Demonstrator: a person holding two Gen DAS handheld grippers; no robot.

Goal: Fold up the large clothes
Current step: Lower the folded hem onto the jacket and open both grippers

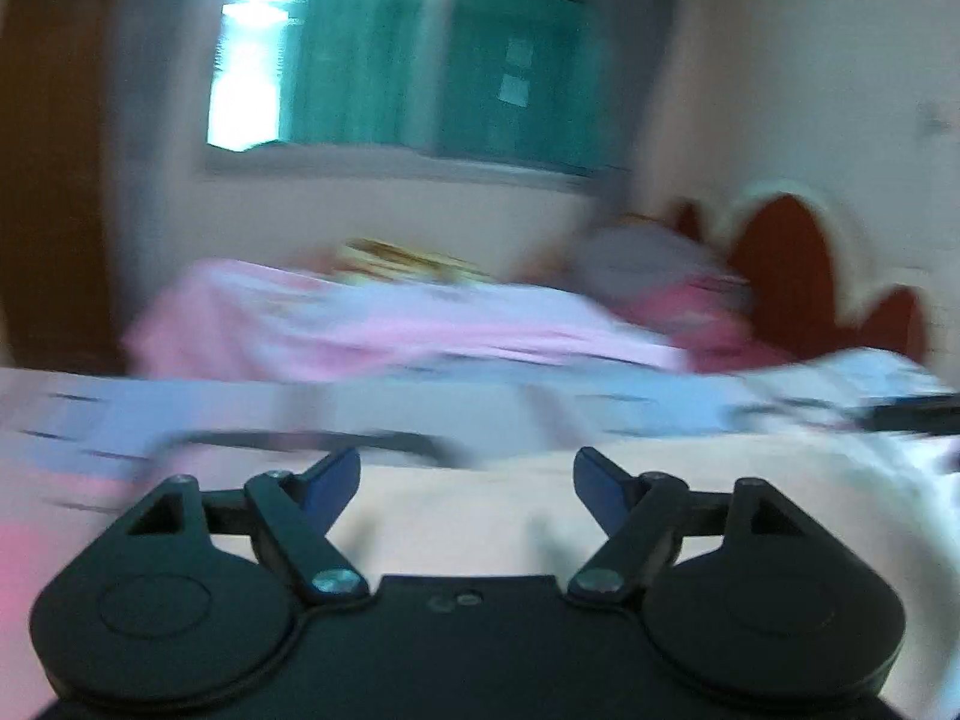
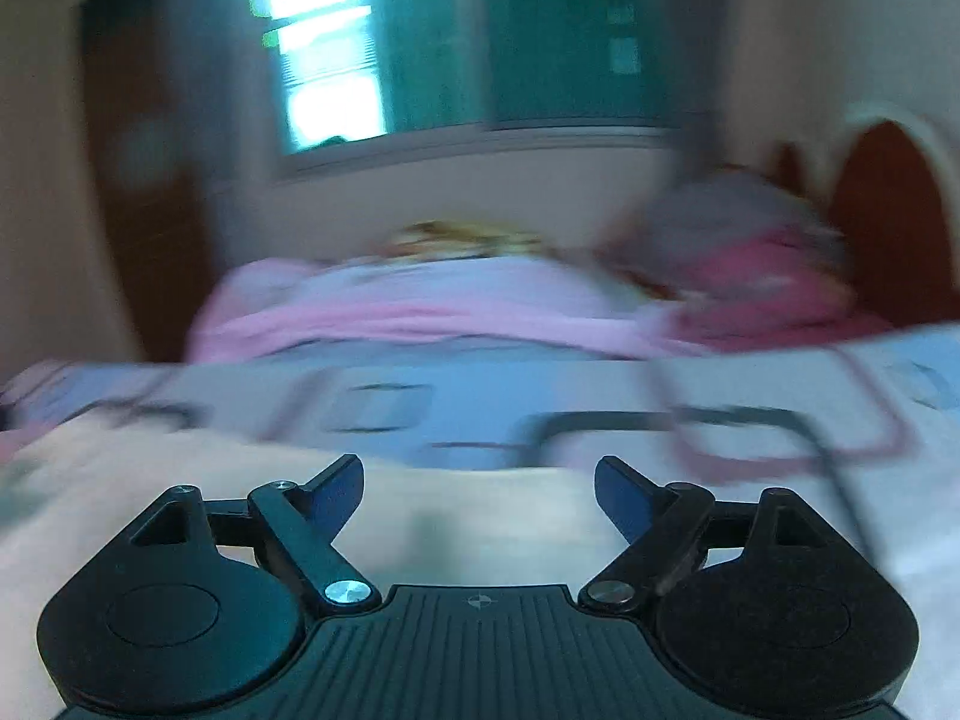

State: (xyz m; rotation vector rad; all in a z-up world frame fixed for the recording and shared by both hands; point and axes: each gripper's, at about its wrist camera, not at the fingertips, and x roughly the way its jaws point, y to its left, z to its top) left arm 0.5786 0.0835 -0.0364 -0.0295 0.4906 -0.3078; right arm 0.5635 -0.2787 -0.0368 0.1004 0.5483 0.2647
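While both views are smeared by motion blur, the bed (image 1: pixel 420 414) fills the lower half of each, covered by a pale sheet with blue, pink and dark printed outlines. Beyond the bed stands a cream wall with a wide window (image 1: pixel 396 66), its glass green and one pane at the left glaring white. At the head of the bed, to the right of the window, rises a scalloped headboard (image 1: pixel 798 276) with dark red panels. On the bed below the window lies a heap of pink bedding (image 1: pixel 372 324); just right of it sits a grey and deeper pink bundle (image 1: pixel 678 282), and behind the heap a yellowish patterned item too blurred to name. The large garment (image 1: pixel 480 516), a cream-coloured cloth, lies spread flat on the bed nearest the cameras, on the side far from the window. Over it hangs the left tool (image 1: pixel 467 483), its blue-tipped fingers spread with only cloth seen between them and nothing pinched. In the right wrist view the right tool (image 2: pixel 479 489) hangs the same way over the garment (image 2: pixel 480 534), spread and empty.
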